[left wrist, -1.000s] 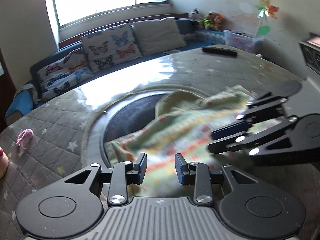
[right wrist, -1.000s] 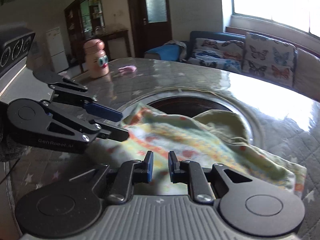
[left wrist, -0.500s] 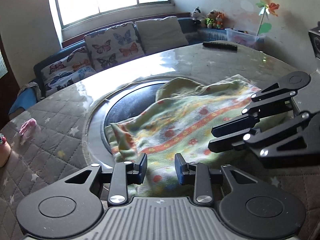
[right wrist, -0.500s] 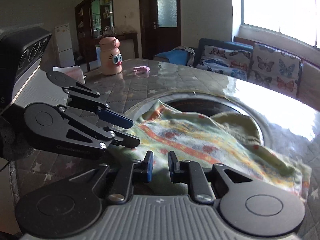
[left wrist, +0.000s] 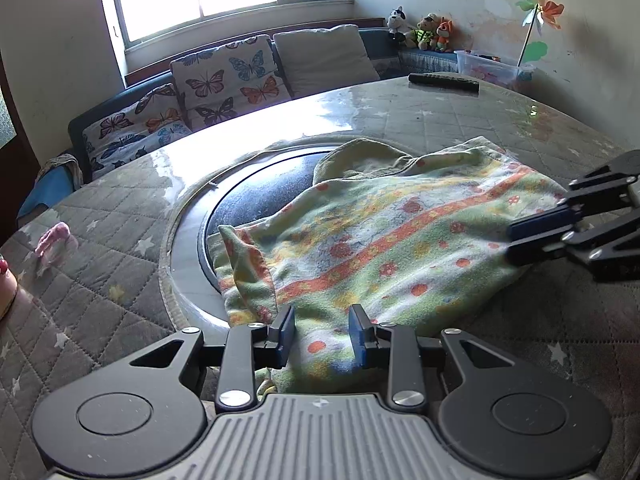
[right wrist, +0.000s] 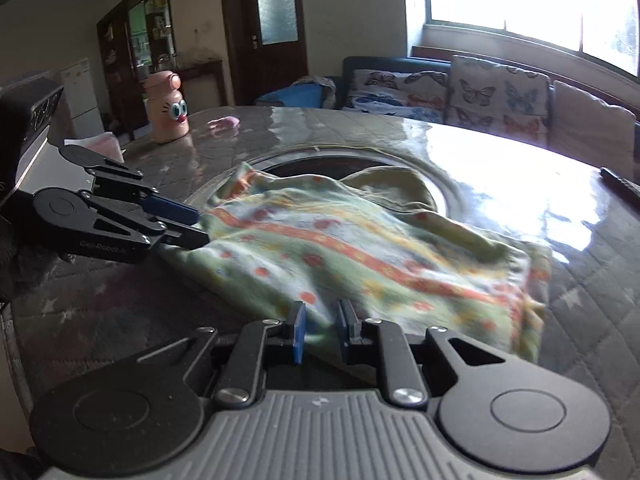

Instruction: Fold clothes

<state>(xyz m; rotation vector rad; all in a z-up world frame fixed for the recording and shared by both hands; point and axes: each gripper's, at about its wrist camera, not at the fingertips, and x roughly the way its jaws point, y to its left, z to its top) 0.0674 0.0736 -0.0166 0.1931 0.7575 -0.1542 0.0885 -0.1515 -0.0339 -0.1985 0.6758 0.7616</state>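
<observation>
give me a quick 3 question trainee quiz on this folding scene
1. True or false: both grippers are open at the near edge of the cloth.
2. What lies under the cloth's far part? A) dark round inset B) a basket C) a chair
3. What stands on the table beside the pink scrap?

Key: 1 true: left gripper, right gripper. 2 A. 3 the pink bottle with cartoon eyes.

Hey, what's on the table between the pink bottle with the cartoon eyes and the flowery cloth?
Only a small pink item on bare quilted table cover separates the pink bottle from the flowery cloth, in the right wrist view.
</observation>
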